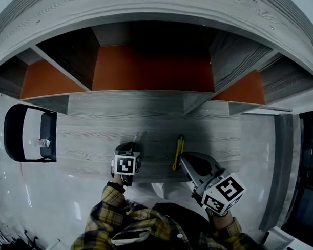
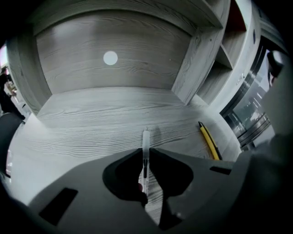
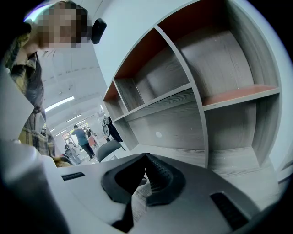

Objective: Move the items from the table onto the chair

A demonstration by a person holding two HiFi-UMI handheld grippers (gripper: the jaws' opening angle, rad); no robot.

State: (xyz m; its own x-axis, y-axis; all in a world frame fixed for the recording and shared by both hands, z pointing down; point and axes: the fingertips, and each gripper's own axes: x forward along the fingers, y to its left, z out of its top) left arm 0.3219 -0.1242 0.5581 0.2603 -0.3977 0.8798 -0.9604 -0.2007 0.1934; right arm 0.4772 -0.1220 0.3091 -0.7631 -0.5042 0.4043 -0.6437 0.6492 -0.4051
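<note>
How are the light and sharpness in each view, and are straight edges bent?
Head view: dim overall, and the wide lens bends the edges of the shelf unit into arcs. Left gripper view: black corners; the pen between the jaws is sharp and throws a soft shadow on the table. Right gripper view: brighter, with bright ceiling lights at left.

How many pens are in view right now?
2. A white pen is pinched in the left tongs. A yellow pen lies free on the desk to its right. Others could be hidden under the left tongs.
</note>
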